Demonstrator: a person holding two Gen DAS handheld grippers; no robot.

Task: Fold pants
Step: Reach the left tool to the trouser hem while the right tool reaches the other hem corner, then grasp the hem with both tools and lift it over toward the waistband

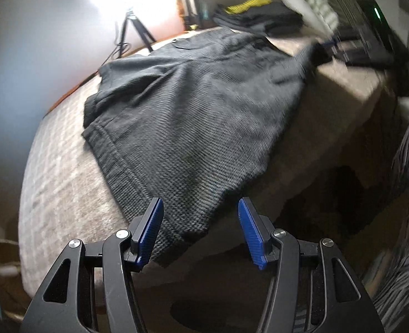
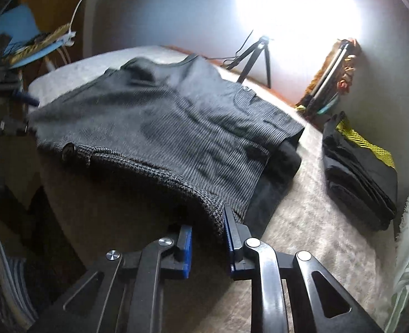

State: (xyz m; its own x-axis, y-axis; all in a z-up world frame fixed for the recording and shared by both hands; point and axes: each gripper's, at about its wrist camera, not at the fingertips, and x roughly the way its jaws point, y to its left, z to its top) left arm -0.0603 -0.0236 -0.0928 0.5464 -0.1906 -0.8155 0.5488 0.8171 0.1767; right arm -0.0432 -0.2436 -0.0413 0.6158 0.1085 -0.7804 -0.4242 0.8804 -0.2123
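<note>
Dark grey ribbed pants (image 1: pixel 193 111) lie spread on a beige bed (image 1: pixel 65 188), one corner hanging over the near edge. My left gripper (image 1: pixel 200 230) is open, its blue pads (image 1: pixel 151 230) on either side of that hanging corner, not closed on it. In the right wrist view the pants (image 2: pixel 176 127) show the waistband with a button (image 2: pixel 68 147) at the near edge. My right gripper (image 2: pixel 207 238) is open, jaws partly apart around the waistband corner.
A stack of folded dark clothes (image 2: pixel 359 177) with a yellow piece lies on the bed at the right; it also shows in the left wrist view (image 1: pixel 257 16). A tripod (image 2: pixel 255 55) stands by the far wall. A blue chair (image 2: pixel 24 41) stands at the left.
</note>
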